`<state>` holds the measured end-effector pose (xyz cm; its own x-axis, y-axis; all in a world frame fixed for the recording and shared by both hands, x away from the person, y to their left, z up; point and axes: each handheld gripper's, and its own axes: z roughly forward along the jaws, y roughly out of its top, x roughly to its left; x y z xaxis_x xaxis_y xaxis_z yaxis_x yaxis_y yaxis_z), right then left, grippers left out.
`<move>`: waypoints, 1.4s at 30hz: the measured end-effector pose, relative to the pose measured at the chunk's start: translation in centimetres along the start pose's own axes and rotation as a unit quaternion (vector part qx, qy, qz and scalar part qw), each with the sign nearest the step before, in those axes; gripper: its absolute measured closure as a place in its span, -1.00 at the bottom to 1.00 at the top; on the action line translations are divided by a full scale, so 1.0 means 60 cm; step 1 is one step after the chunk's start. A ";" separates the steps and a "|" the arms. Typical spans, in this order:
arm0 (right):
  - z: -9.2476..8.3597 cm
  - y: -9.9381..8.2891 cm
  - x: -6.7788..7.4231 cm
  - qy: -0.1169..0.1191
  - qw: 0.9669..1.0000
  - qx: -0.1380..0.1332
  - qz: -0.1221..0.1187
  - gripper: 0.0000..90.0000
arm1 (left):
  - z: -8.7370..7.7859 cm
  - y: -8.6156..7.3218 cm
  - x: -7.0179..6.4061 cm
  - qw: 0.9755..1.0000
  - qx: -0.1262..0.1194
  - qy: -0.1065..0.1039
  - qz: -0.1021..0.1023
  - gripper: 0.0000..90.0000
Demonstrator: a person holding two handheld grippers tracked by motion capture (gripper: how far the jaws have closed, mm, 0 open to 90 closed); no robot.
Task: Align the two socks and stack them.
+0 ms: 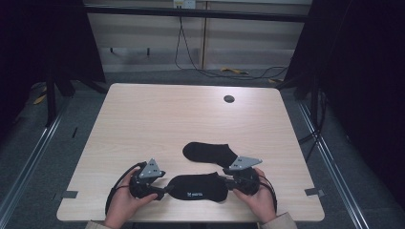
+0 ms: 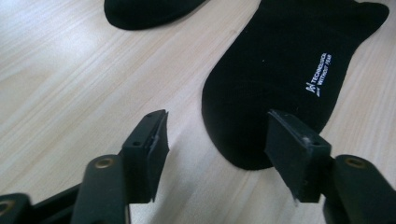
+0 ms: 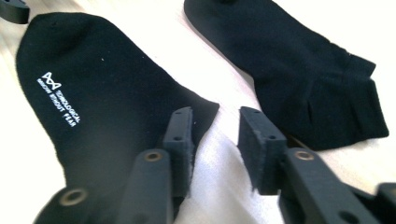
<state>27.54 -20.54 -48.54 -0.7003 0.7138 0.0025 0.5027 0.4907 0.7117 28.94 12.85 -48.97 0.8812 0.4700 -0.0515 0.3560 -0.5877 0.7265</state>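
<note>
Two black ankle socks lie flat on the light wooden table (image 1: 157, 119). The nearer sock (image 1: 198, 187) (image 2: 275, 79) (image 3: 107, 107) bears a white logo and stretches between my two grippers. My left gripper (image 1: 162, 192) (image 2: 217, 135) is at its toe end, open, with the toe's rounded edge reaching between the jaws beside the right one. My right gripper (image 1: 228, 182) (image 3: 215, 135) is at the cuff end, with a narrow gap between its jaws. Its left jaw hangs over the sock's pointed corner, and bare table shows in the gap. The second sock (image 1: 208, 152) (image 2: 144, 11) (image 3: 299, 70) lies just behind.
A round dark cable hole (image 1: 229, 98) sits near the table's far edge. Grey tape marks (image 1: 69, 194) lie beside the table's near corners. Black frames and cables stand on the floor around and behind the table.
</note>
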 end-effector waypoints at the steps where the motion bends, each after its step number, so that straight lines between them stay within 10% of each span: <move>1: -0.001 0.000 0.000 0.001 1.000 0.000 0.005 0.54 | 0.000 0.000 -0.001 1.000 -0.002 -0.004 0.001 0.01; 20: -0.016 -0.008 0.014 0.015 0.999 0.011 0.027 0.73 | 0.013 -0.002 -0.010 0.998 0.021 -0.044 0.030 0.34; 32: -0.012 -0.008 0.015 0.024 0.998 0.026 0.045 0.98 | 0.017 0.007 -0.009 0.996 0.038 -0.064 0.043 0.90; 42: -0.020 -0.002 0.008 0.056 0.997 0.007 0.061 1.00 | 0.002 0.017 -0.003 0.998 0.000 -0.065 0.025 0.93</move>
<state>26.53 -20.83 -47.78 -0.6857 0.7085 0.1671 0.5940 0.4119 0.6910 29.19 12.10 -48.31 0.9307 0.3510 -0.1027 0.3100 -0.6080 0.7309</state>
